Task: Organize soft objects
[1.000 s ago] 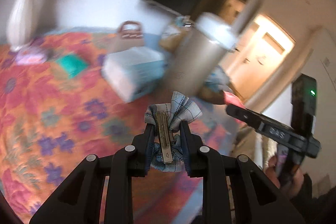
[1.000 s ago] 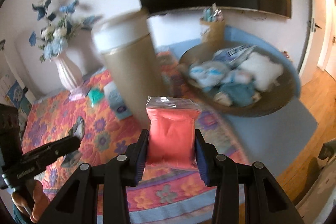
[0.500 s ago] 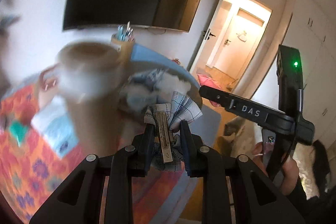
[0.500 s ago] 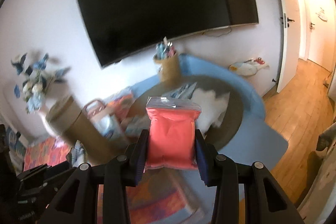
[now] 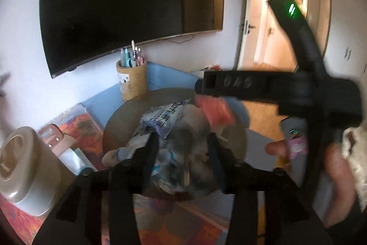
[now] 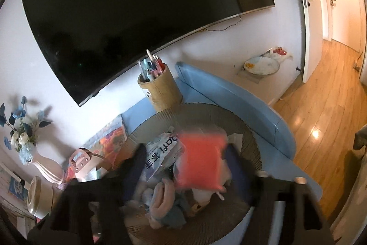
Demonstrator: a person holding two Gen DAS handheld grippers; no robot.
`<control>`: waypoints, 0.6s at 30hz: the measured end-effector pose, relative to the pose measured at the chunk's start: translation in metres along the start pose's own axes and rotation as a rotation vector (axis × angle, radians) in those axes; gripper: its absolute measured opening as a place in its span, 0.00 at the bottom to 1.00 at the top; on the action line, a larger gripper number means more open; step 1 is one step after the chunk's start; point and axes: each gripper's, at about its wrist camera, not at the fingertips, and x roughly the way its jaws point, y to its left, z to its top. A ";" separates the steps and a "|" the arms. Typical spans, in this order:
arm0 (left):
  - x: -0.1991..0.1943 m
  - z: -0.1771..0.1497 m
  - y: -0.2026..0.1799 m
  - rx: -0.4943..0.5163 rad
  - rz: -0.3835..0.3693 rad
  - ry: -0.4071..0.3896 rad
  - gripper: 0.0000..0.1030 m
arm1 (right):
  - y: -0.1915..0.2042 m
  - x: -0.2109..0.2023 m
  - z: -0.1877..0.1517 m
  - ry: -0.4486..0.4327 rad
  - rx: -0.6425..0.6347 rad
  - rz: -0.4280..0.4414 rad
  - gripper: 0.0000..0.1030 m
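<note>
Left gripper (image 5: 182,148): jaws apart, just been opening. The checked cloth (image 5: 188,167) sits blurred between the fingers; whether the pads touch it cannot be told. It is over the pile in the basket (image 5: 119,116).

Right gripper (image 6: 183,167): jaws wide, just been opening. The red pouch (image 6: 199,162) is between them, blurred. A gap shows on the left side; its right edge lies close to the right finger, contact unclear. It is above the soft things in the basket (image 6: 247,130).

Basket: round, woven, on the blue end of the table (image 6: 229,93), near the far edge. It holds a printed packet (image 6: 160,153), a pink-and-blue plush (image 6: 165,201) and white fluff.

Left view only:
- the right gripper from the side, with a green light on its body (image 5: 291,8)
- the hand (image 5: 337,178) that holds it
- the red pouch (image 5: 215,111) under its tip, over the basket's right rim
- a beige canister (image 5: 25,171) close by at the left, on the flowered cloth (image 5: 87,128).

Right view only:
- a vase (image 6: 43,160) with blue flowers at the table's left end
- a low shelf (image 6: 261,66) on the wall
- the wood floor (image 6: 321,111) to the right.

Both views: TV (image 6: 128,4) on the wall, pen pot (image 6: 160,88) behind the basket, pink strap (image 6: 80,160) to its left.
</note>
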 end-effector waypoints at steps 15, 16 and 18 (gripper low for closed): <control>-0.018 -0.029 -0.013 0.082 0.040 0.010 0.76 | 0.001 -0.046 -0.027 -0.069 -0.073 0.008 0.72; -0.024 -0.029 -0.013 0.096 0.049 0.001 0.76 | 0.006 -0.054 -0.029 -0.081 -0.087 0.013 0.72; -0.037 -0.030 -0.009 0.114 0.069 -0.016 0.76 | 0.012 -0.066 -0.032 -0.108 -0.103 0.027 0.72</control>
